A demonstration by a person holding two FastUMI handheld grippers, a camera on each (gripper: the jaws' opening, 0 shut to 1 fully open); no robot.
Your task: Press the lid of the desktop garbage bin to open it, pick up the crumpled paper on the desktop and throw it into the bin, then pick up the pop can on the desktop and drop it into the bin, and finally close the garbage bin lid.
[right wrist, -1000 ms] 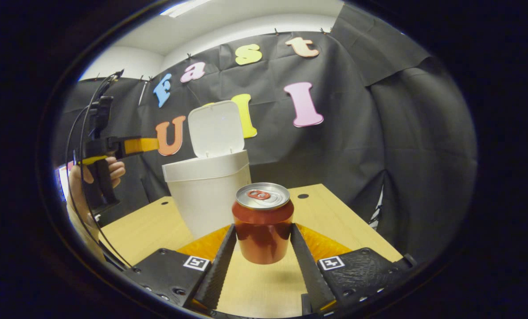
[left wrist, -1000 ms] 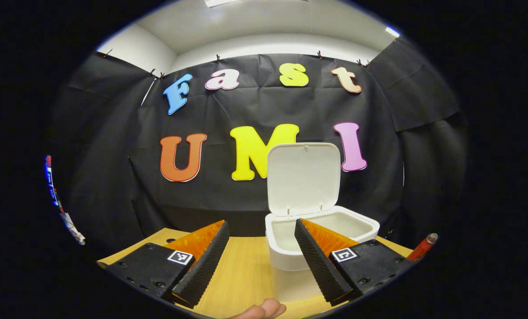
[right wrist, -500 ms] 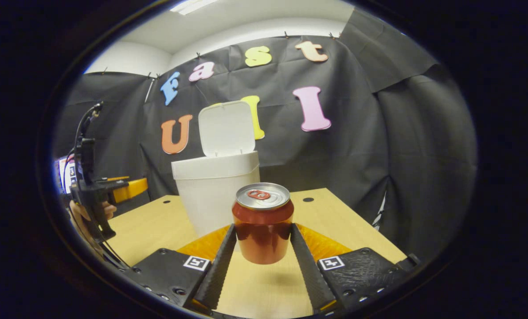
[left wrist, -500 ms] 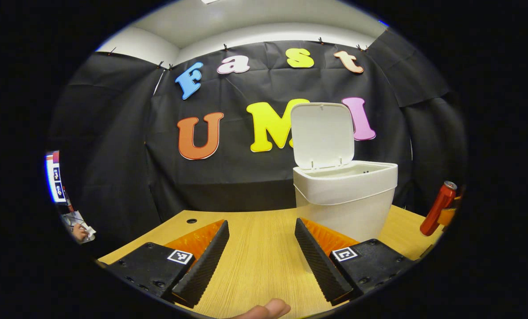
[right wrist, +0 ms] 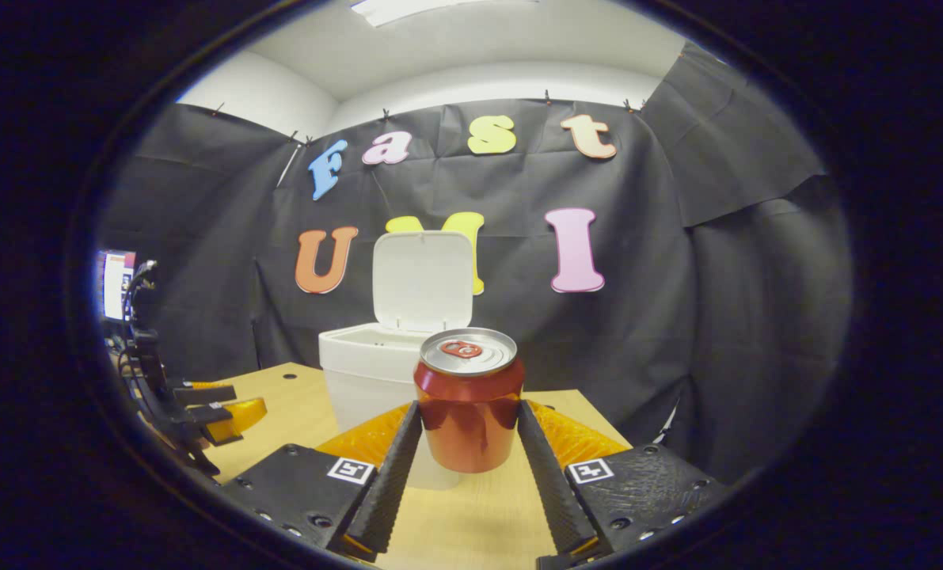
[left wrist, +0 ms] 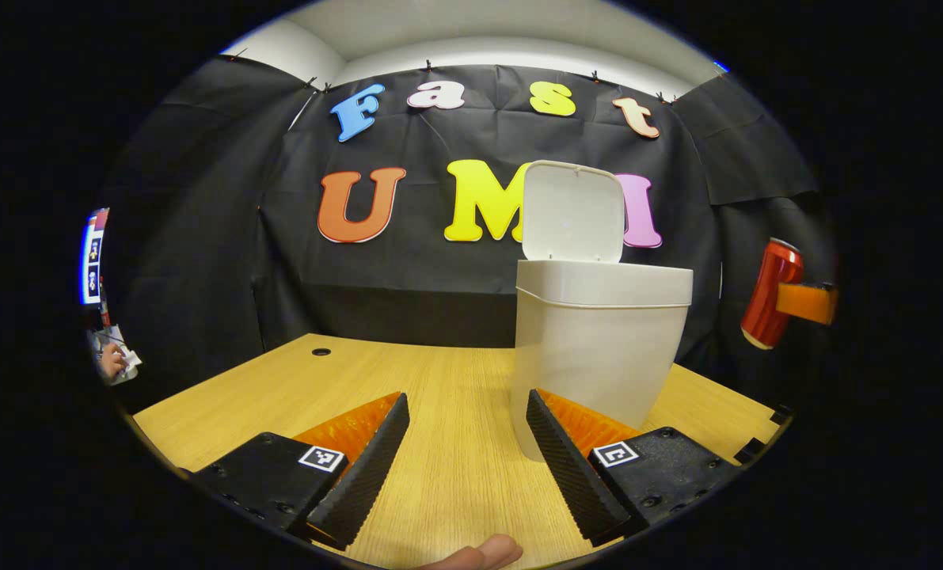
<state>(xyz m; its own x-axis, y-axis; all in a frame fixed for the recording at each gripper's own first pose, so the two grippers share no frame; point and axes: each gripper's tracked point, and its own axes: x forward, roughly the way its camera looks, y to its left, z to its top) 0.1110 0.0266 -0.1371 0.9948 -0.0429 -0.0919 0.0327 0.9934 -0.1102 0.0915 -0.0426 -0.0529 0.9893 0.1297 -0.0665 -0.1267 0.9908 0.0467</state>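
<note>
Can (right wrist: 469, 400), a red metal cylinder with a silver top and a red pull tab, stands upright between the ribbed fingers of the right gripper (right wrist: 468, 475); both fingers press against its sides and hold it clear above the table (right wrist: 471, 530). In the left gripper view the same can (left wrist: 770, 293) shows at the far right edge, tilted, raised about level with the bin's rim and well to the side of it, with a piece of the right gripper (left wrist: 806, 302) against it.

The bin (right wrist: 372, 372) is smooth white plastic with rounded corners, narrowing toward its base, and it stands on the table behind the can. Its lid (right wrist: 423, 280), a flat rounded rectangle, is swung up and stands nearly upright at the back edge. From the right gripper view the top of the bin's inner wall is plain white; what lies at the bottom is hidden. In the left gripper view the bin (left wrist: 598, 340) is seen from the side with the lid (left wrist: 572, 212) up.

The left gripper (left wrist: 466, 467) is low over the table (left wrist: 408, 380) with its fingers spread wide and nothing between them, the bin just beyond its right finger. A fingertip (left wrist: 479, 554) of the holding hand peeks in at the bottom edge. In the right gripper view the left gripper (right wrist: 202, 408) sits low at the left.

The table is light wood-grain board with small round holes.
</note>
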